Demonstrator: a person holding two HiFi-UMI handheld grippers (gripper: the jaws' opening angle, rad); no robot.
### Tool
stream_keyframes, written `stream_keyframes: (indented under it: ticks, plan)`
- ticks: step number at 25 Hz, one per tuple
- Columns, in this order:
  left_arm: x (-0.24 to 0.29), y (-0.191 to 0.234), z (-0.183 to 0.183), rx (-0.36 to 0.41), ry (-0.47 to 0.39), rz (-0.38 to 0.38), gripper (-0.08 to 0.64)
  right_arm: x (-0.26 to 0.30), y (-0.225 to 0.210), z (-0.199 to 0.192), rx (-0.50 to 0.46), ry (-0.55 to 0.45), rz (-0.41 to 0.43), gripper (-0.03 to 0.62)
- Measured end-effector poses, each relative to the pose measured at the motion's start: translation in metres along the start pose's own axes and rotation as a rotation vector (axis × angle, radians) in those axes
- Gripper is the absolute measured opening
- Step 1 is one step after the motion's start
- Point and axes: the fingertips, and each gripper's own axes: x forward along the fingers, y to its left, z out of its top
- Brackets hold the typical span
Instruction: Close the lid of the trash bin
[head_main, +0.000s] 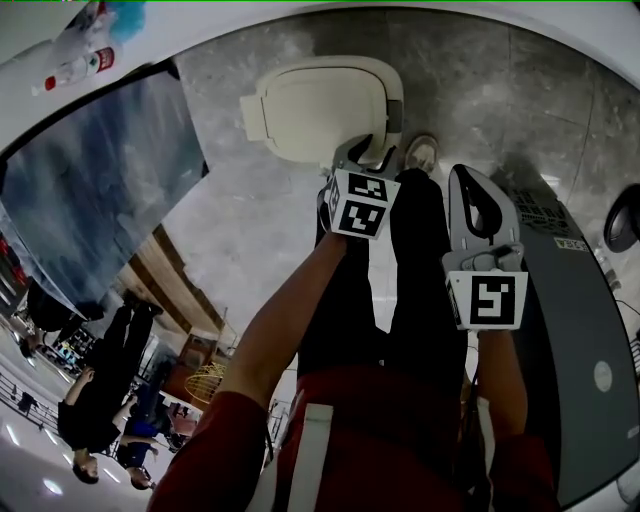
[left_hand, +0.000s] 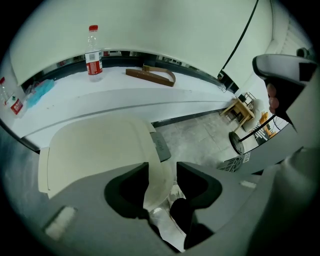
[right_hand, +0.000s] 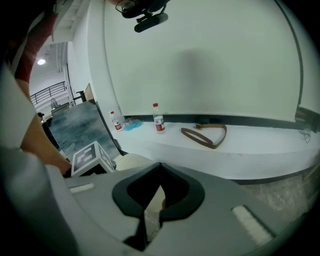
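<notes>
Bottle (left_hand: 93, 52) and belt (left_hand: 150, 75) on white ledge (left_hand: 100, 93)

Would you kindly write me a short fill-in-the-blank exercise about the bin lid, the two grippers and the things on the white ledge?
The cream plastic bin lid has its edge between the jaws of the ____. The right gripper holds nothing; its jaws are ____. On the white ledge, beside a brown belt, stands a clear plastic bottle with a ____ label.
Missing words: left gripper; shut; red.
</notes>
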Motion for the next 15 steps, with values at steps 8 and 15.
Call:
stream_keyframes:
  ticks: [8,15]
  plan:
    - [0.009,0.006,-0.002,-0.033,-0.006,0.06,0.158,0.0,-0.005,-0.004,0.002,0.001,0.003,0.0]
    - [0.015,0.006,-0.003,-0.067,0.014,0.028,0.175,0.0,-0.006,-0.007,0.006,0.006,-0.001,0.0]
